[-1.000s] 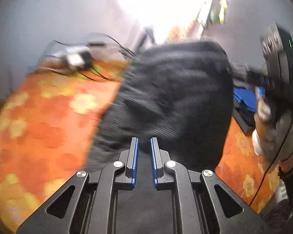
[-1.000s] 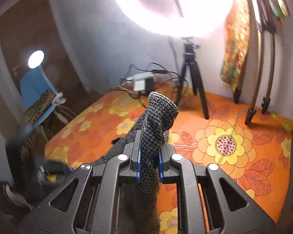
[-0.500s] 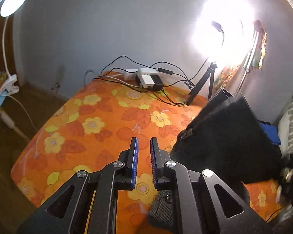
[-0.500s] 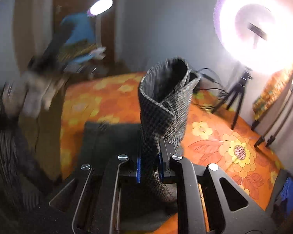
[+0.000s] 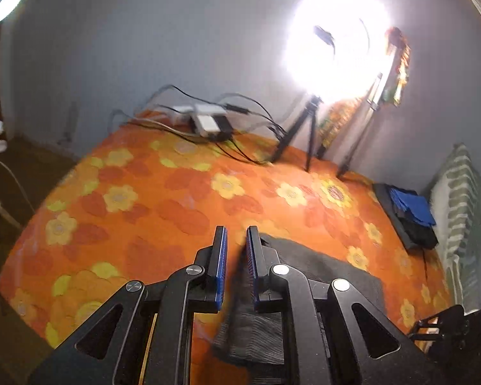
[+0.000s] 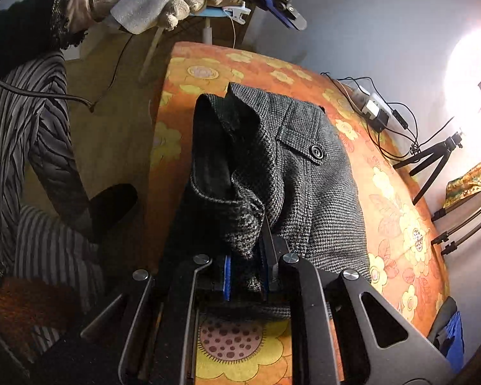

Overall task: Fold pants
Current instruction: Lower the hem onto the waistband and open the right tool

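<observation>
The dark grey tweed pants (image 6: 304, 166) lie on the orange flowered bedspread (image 6: 397, 211), with a buttoned pocket facing up. My right gripper (image 6: 245, 276) is shut on a bunched fold of the pants at their near edge. My left gripper (image 5: 235, 268) is slightly open and empty, hovering above the pants (image 5: 320, 276), which lie just below and right of it. The left gripper also shows in the right wrist view (image 6: 285, 16), held in a gloved hand, high above the bed's far edge.
A ring light on a tripod (image 5: 304, 134) stands at the bed's far side beside a power strip with cables (image 5: 208, 122). Folded dark and blue clothes (image 5: 407, 215) lie by a striped pillow (image 5: 458, 211) at right. The person's striped sleeve (image 6: 32, 160) is at left.
The left gripper has let go of the pants and lifted away. The right gripper has lowered the pants from hanging upright to lying flat on the bed, still gripping them.
</observation>
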`<state>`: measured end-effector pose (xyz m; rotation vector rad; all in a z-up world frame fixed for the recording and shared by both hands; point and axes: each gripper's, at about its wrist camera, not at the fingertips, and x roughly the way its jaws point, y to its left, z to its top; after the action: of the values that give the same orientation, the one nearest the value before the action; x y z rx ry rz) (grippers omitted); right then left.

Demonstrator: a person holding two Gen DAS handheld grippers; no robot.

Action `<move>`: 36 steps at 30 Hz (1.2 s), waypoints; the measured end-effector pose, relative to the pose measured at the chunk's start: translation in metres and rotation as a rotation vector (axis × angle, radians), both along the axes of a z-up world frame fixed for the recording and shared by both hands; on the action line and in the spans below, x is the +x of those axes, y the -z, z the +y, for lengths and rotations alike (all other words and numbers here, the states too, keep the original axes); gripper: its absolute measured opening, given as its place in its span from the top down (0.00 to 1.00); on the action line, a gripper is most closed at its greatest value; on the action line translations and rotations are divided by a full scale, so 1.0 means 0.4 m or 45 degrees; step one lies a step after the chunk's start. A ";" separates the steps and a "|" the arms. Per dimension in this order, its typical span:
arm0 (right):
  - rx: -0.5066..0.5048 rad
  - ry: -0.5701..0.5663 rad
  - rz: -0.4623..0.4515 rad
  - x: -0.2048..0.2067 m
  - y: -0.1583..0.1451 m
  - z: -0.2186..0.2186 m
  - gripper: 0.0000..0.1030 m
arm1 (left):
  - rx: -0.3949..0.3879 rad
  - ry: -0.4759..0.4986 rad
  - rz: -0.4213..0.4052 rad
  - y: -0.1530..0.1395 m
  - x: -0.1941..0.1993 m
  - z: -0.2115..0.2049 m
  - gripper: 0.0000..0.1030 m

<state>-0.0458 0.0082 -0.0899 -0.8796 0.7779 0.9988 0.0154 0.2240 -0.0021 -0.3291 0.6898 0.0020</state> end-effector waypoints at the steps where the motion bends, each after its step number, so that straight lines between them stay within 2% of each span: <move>1: -0.006 -0.007 -0.010 -0.008 -0.001 -0.001 0.86 | -0.006 0.026 0.010 0.005 0.004 -0.012 0.89; 4: -0.057 -0.037 -0.035 -0.034 -0.001 -0.003 0.85 | -0.013 0.125 0.042 0.022 0.014 -0.057 0.90; 6: -0.084 -0.032 -0.006 -0.036 -0.007 -0.015 0.83 | -0.025 0.189 0.061 0.035 0.018 -0.088 0.89; 9: 0.016 0.065 0.150 -0.018 -0.056 -0.065 0.79 | -0.033 0.304 0.090 0.057 0.019 -0.147 0.90; 11: 0.164 0.224 0.238 0.021 -0.102 -0.121 0.74 | -0.019 0.367 0.096 0.067 0.015 -0.183 0.90; 12: 0.201 0.292 0.243 0.036 -0.110 -0.138 0.64 | -0.016 0.416 0.105 0.074 0.010 -0.211 0.89; 13: 0.259 0.434 0.262 0.074 -0.120 -0.168 0.56 | -0.020 0.451 0.112 0.081 0.007 -0.229 0.89; 15: 0.386 0.685 0.355 0.151 -0.120 -0.225 0.55 | -0.002 0.542 0.128 0.095 -0.005 -0.278 0.90; 17: 0.445 0.904 0.436 0.218 -0.096 -0.263 0.55 | 0.041 0.624 0.138 0.108 -0.020 -0.325 0.89; 21: 0.520 1.152 0.632 0.316 -0.025 -0.293 0.55 | 0.072 0.742 0.181 0.140 -0.049 -0.390 0.89; 23: 0.488 1.241 0.684 0.350 0.019 -0.292 0.55 | 0.085 0.785 0.207 0.158 -0.058 -0.413 0.89; 26: 0.437 1.320 0.712 0.381 0.071 -0.274 0.60 | 0.098 0.825 0.240 0.180 -0.068 -0.432 0.89; 28: 0.407 1.369 0.659 0.387 0.080 -0.274 0.72 | 0.086 0.836 0.265 0.194 -0.071 -0.433 0.89; 29: 0.402 1.382 0.650 0.392 0.086 -0.277 0.74 | 0.080 0.838 0.280 0.204 -0.073 -0.434 0.89; 32: 0.343 1.429 0.582 0.404 0.105 -0.281 0.74 | 0.080 0.860 0.338 0.238 -0.081 -0.436 0.89; 36: 0.324 1.490 0.544 0.414 0.110 -0.305 0.74 | 0.095 0.846 0.307 0.213 -0.101 -0.419 0.89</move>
<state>0.1199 -0.1137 -0.1337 0.1021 1.2647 0.1979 -0.0248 0.0566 -0.0873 -0.0150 1.0102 -0.5712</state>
